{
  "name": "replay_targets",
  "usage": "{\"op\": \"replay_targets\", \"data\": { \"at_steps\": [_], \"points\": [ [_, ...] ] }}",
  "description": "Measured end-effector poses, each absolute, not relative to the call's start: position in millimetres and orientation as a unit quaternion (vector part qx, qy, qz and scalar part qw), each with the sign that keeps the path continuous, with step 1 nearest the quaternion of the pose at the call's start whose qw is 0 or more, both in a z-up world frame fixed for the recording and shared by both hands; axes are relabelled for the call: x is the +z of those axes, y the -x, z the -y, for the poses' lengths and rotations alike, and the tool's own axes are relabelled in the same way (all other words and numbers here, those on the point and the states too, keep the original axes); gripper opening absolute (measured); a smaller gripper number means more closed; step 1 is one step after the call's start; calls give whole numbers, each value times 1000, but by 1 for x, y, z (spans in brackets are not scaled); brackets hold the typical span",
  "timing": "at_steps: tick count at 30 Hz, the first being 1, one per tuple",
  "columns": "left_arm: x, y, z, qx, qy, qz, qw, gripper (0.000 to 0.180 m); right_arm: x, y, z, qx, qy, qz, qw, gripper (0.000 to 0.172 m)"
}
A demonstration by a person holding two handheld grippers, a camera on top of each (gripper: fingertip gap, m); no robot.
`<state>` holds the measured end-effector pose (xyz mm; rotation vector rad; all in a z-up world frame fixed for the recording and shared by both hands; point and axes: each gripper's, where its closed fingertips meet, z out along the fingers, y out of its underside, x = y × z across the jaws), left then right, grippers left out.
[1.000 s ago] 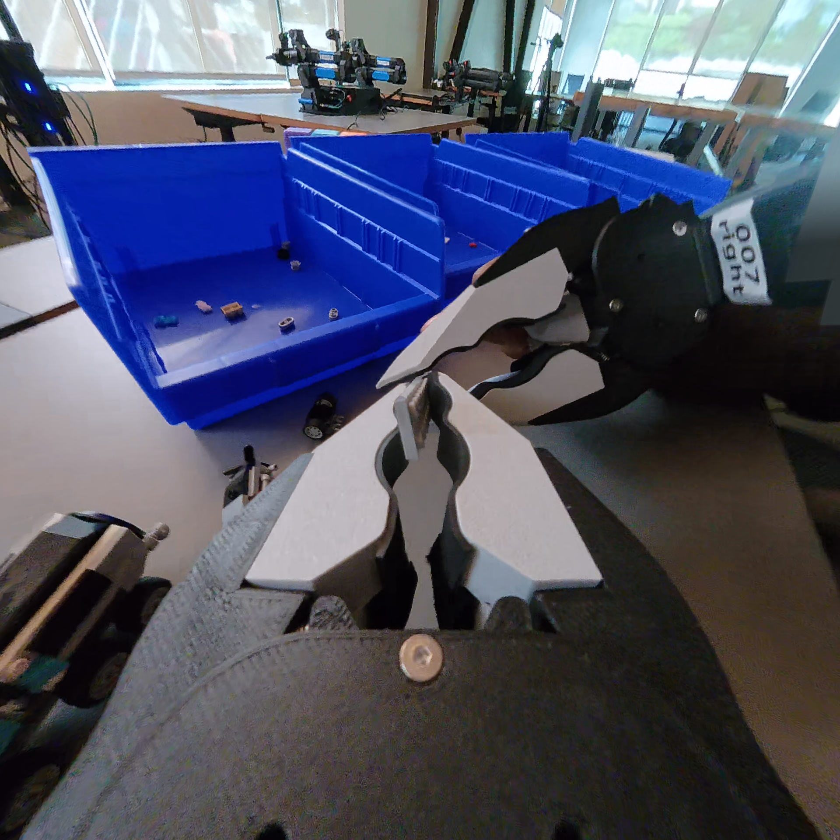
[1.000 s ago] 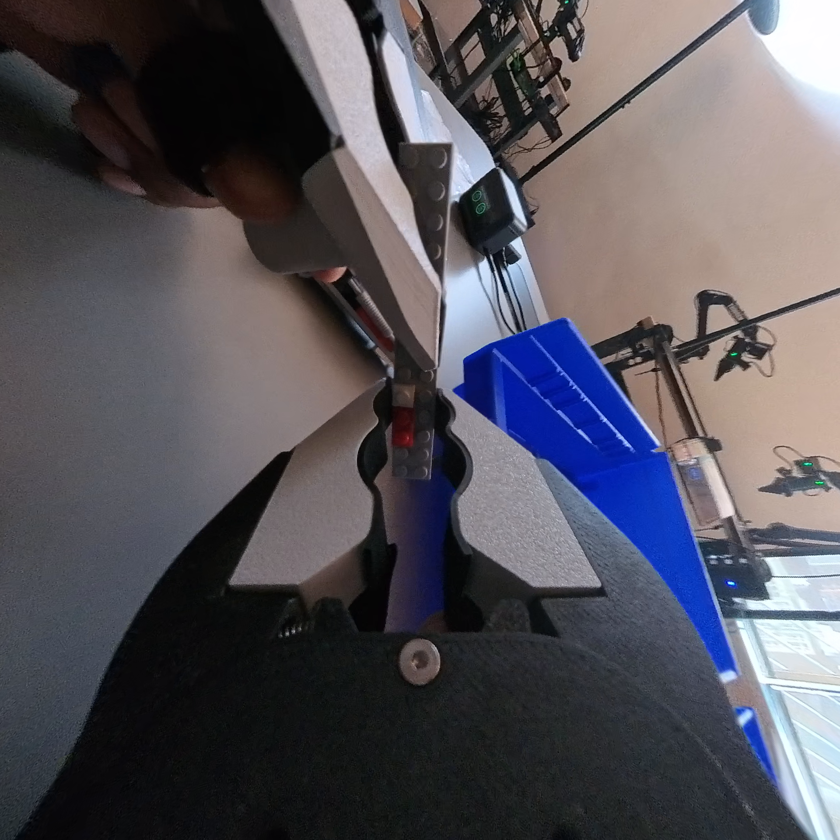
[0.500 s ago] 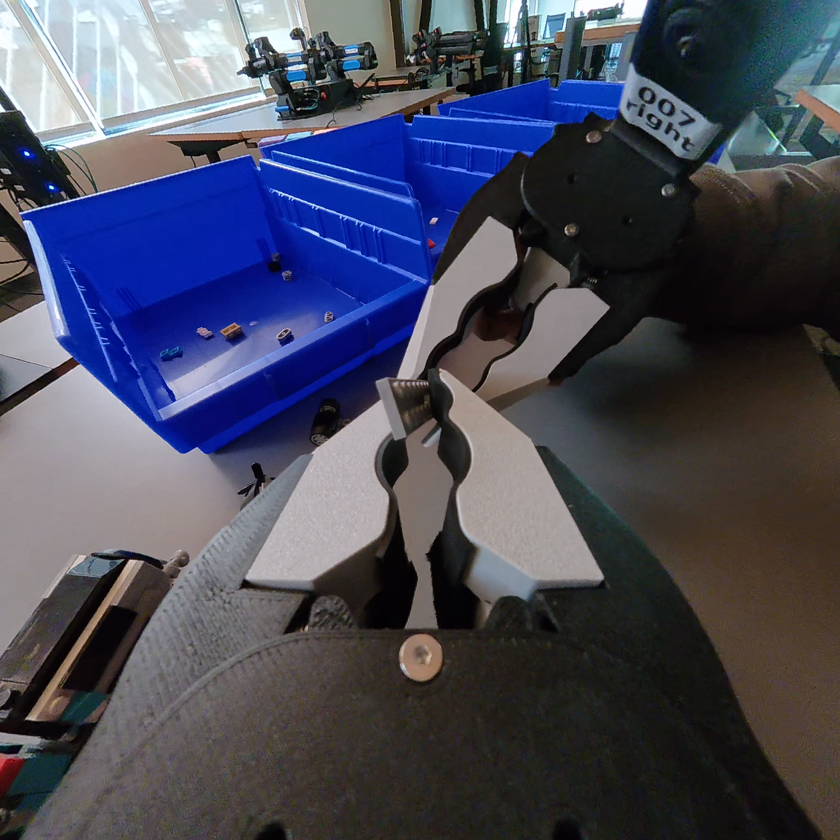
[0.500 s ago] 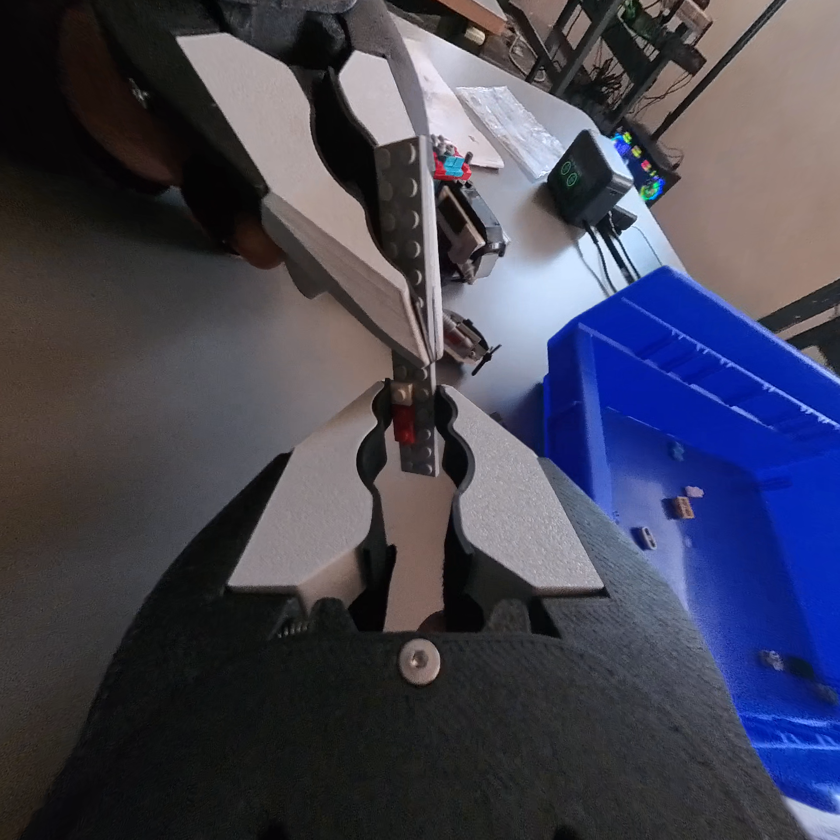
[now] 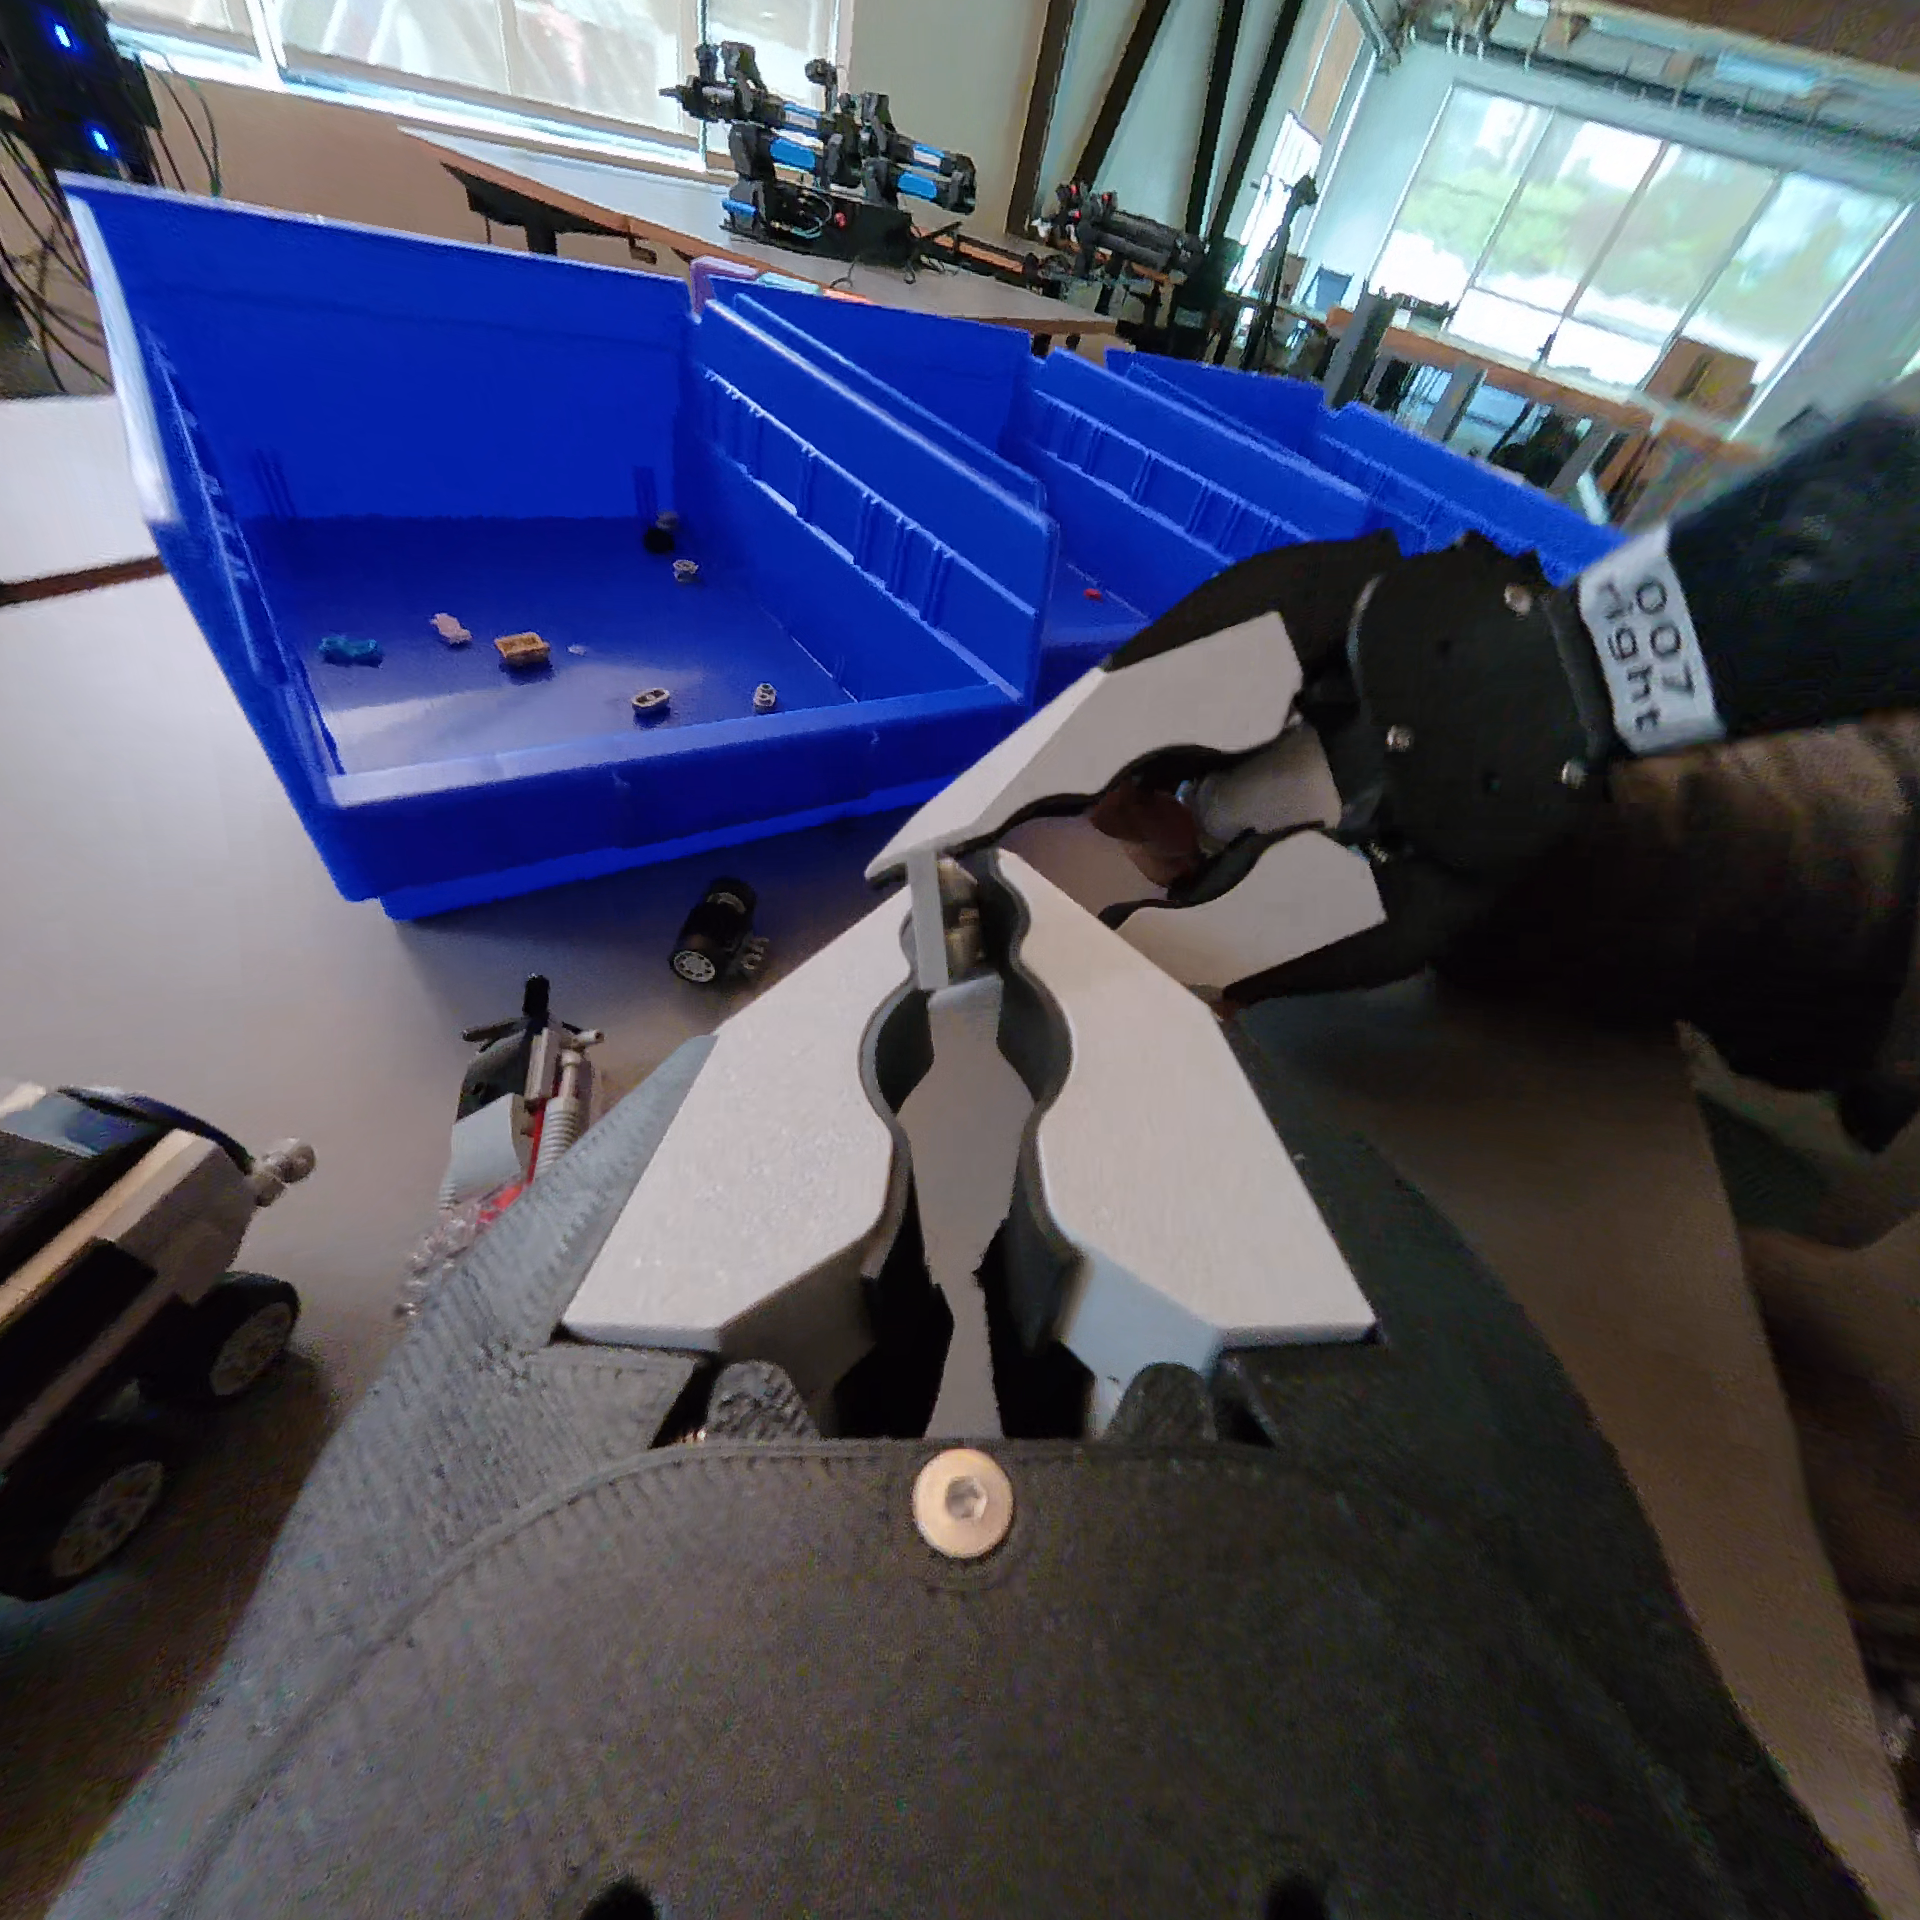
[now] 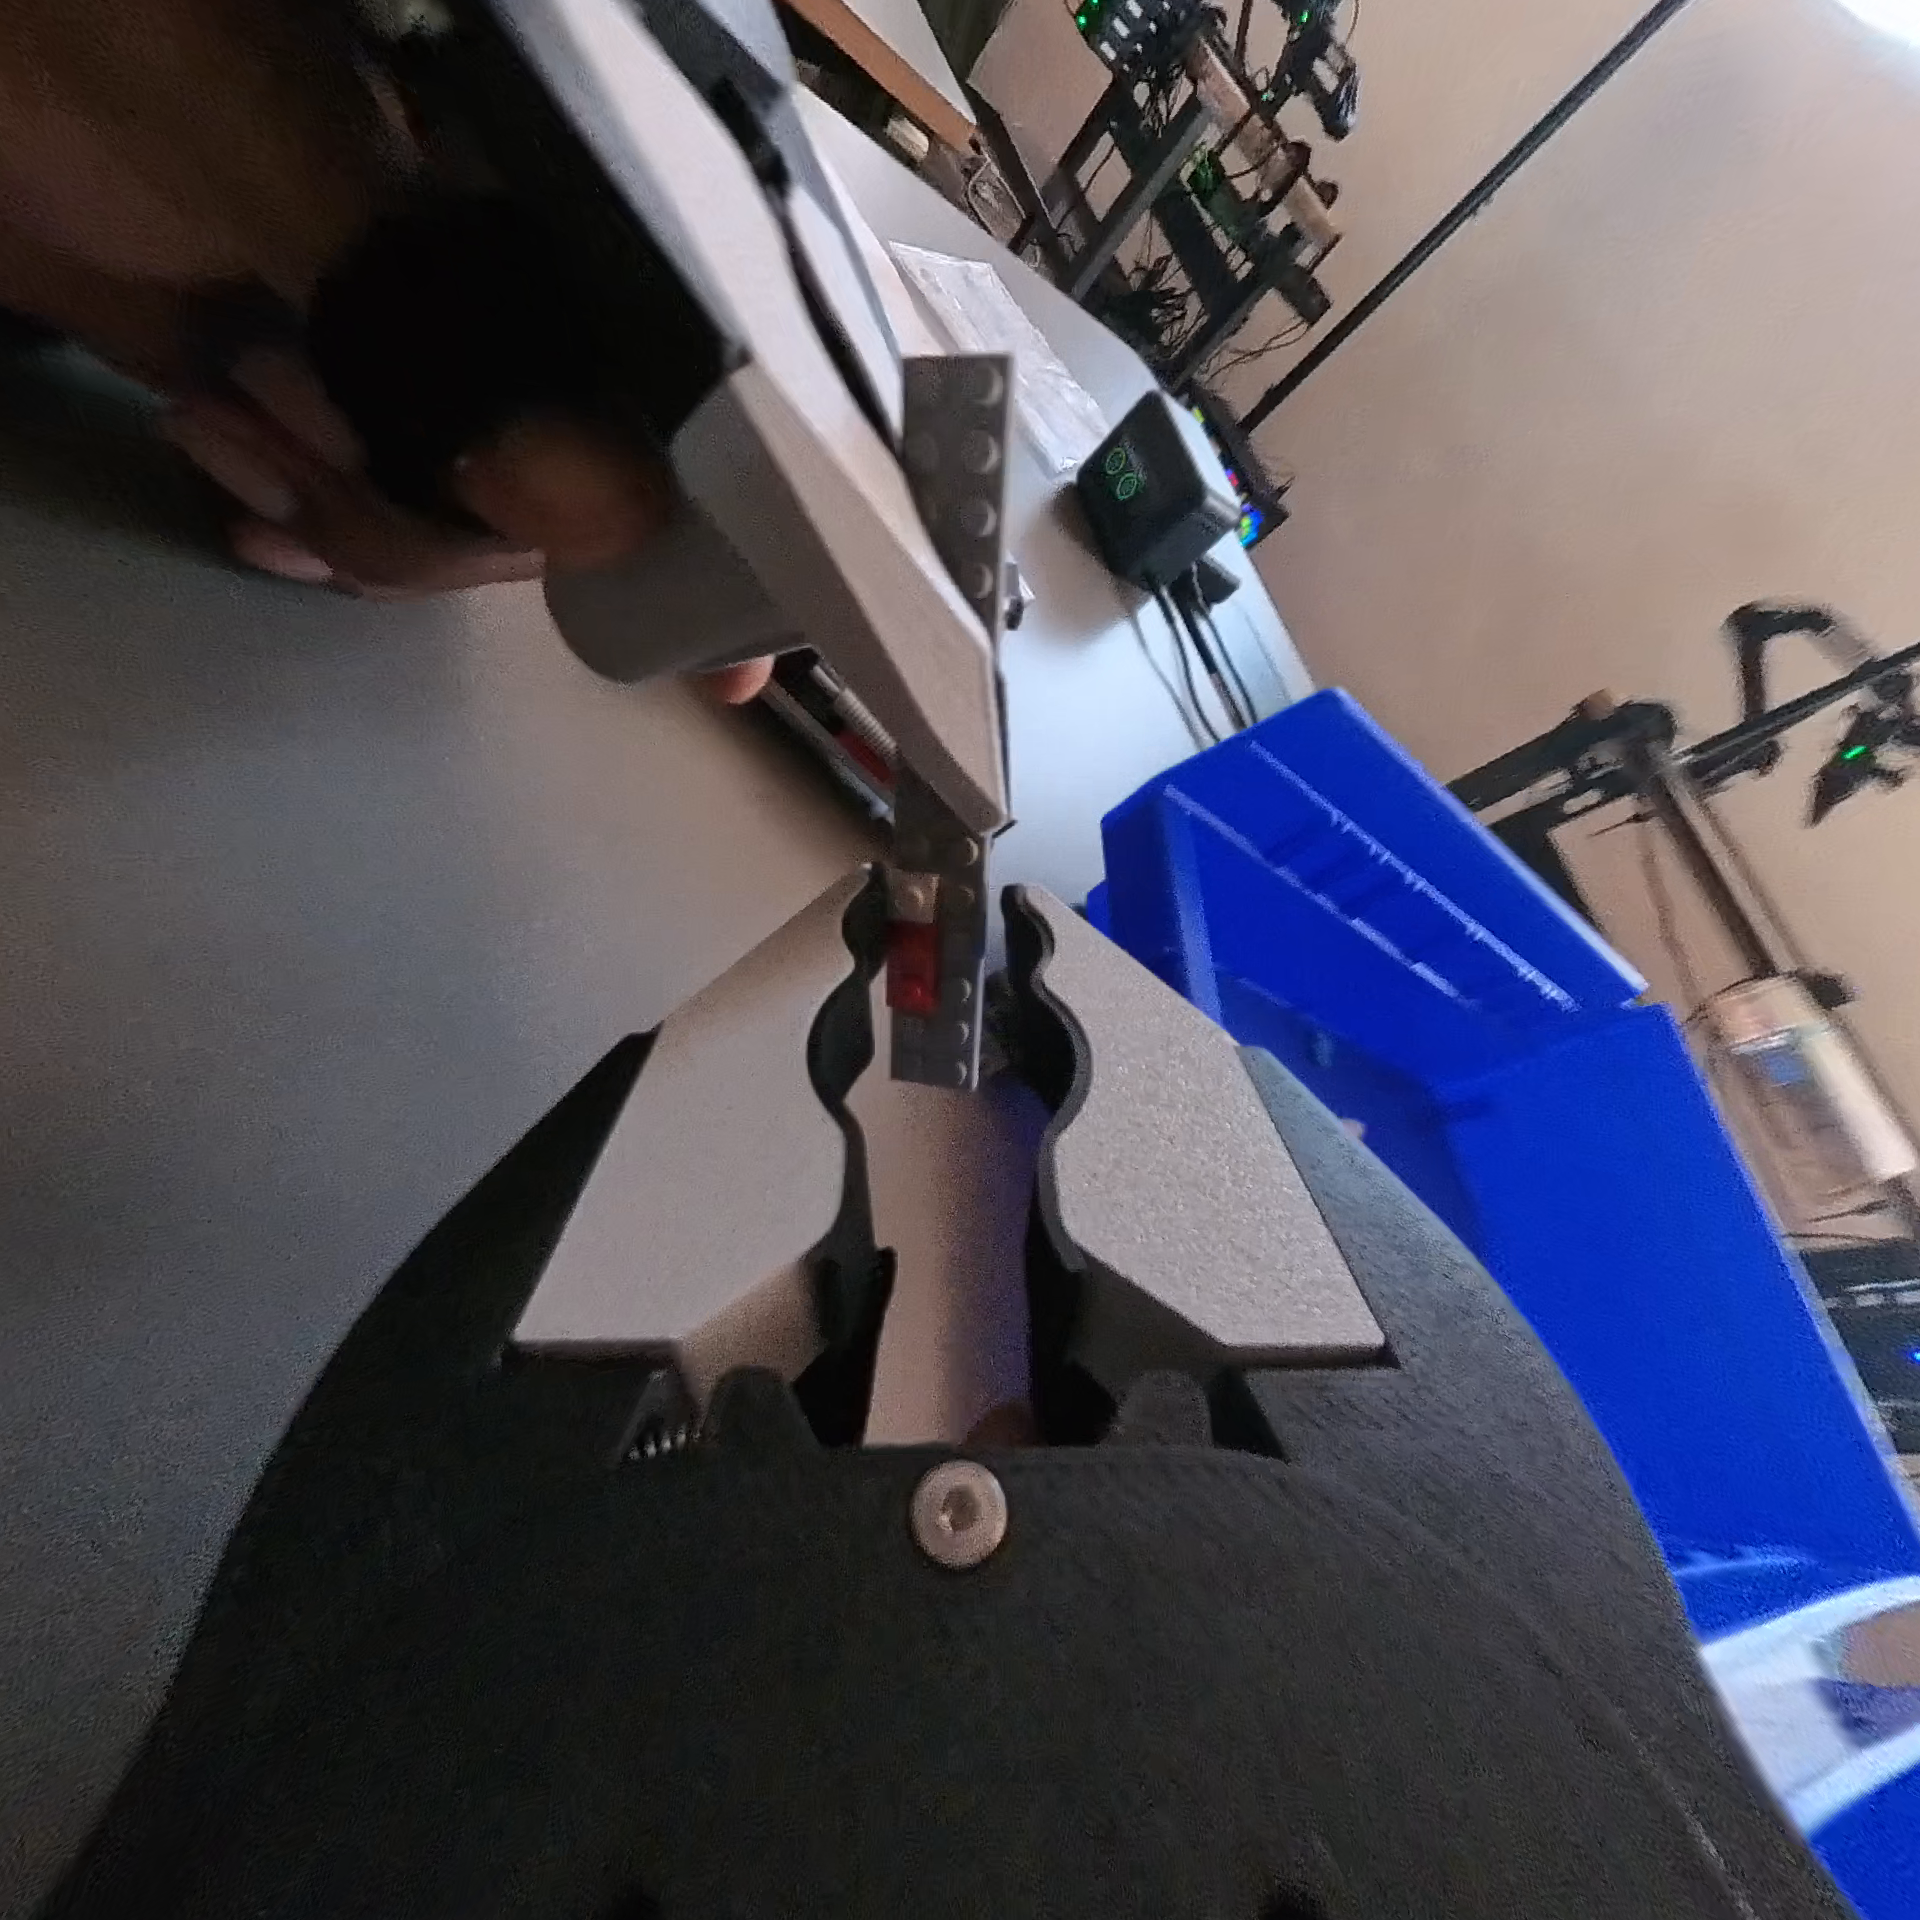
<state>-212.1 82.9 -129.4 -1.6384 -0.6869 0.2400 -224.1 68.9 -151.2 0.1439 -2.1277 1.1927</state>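
A white label (image 5: 1652,665) with dark printed characters, a line of digits over a short word, wraps the body of the right gripper (image 6: 940,899). A black box (image 6: 1143,488) shows green glowing marks, too small to read.

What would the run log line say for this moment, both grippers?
left gripper: shut on grey studded plate | right gripper: jaws open around plate's other end | blue bin: behind

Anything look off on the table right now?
Yes: loose pieces lie outside the blue bin: a black wheel assembly tipped on its side and a small broken-off grey part beside it.
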Motion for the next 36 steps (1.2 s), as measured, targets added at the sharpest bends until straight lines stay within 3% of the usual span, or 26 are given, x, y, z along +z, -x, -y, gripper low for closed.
{"op": "replay_targets", "data": {
  "at_steps": [9, 19, 23, 31, 36],
  "points": [
    [-131, 209, -85, 14, 694, 324, 643, 14, -146, 222, -70, 438, -98, 803, 392, 17],
    [-128, 213, -80, -1, 667, 349, 659, 7, -141, 222, -72, 446, -98, 793, 404, 18],
    [-126, 215, -77, 6, 659, 357, 662, 8, -144, 224, -72, 429, -101, 791, 425, 26],
    [-127, 213, -80, 31, 672, 345, 654, 8, -141, 228, -73, 380, -123, 777, 486, 16],
    [-126, 212, -80, 73, 694, 313, 645, 8, -139, 227, -72, 396, -114, 783, 466, 16]
  ]
}}
